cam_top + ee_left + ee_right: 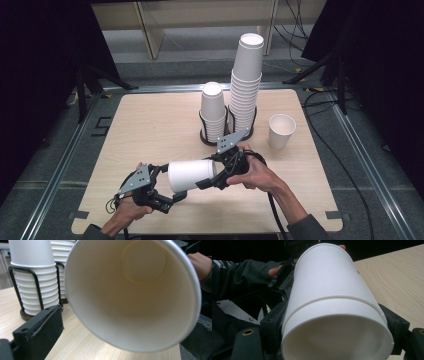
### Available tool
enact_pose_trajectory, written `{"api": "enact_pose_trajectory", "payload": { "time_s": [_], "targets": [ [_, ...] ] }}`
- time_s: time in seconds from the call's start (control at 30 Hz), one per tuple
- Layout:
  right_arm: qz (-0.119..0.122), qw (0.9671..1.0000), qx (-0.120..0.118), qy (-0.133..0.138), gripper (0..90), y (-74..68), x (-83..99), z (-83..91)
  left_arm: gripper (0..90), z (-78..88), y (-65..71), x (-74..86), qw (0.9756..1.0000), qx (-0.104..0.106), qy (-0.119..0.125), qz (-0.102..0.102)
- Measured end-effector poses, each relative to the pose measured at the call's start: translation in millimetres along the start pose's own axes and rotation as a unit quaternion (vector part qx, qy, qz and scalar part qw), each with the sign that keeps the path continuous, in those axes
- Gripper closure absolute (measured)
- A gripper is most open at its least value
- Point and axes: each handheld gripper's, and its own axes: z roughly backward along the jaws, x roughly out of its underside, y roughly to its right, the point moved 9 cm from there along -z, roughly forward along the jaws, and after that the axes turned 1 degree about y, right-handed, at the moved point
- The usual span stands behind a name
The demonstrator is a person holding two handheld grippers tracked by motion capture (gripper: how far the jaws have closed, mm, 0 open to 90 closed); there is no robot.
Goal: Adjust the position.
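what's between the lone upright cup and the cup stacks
Nothing: in the high view, bare table separates the lone cup from the tall stack. The held cup lies nearer the person, between the grippers.

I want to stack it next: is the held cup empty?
Empty: the left gripper view looks into the cup and shows its bare bottom.

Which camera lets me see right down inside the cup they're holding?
The left gripper view: the held cup opens toward that camera, so its round bottom shows. The right gripper view shows that cup from its closed base, between the right gripper jaws. The high view shows it lying sideways, outside only.
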Motion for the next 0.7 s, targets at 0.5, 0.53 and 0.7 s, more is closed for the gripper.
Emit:
{"api": "enact_pose_trajectory", "payload": {
  "time_s": [0.5,0.53,0.7],
  "targets": [
    [-0.009,0.9994,-0.032,-0.003,23.6,-4.4,5.9,-11.3,3.6,4.2,7.7,-3.1,0.9994,0.015,0.001,-0.031],
    [-0.005,0.9995,-0.032,-0.002,23.7,-3.1,6.4,-11.5,4.1,4.2,7.8,-3.2,0.9995,0.017,0.000,-0.028],
    [-0.011,0.9991,-0.039,-0.008,23.8,-2.4,10.6,-10.7,6.7,5.2,7.4,-1.1,0.9993,0.034,-0.011,-0.013]
  ]
}}
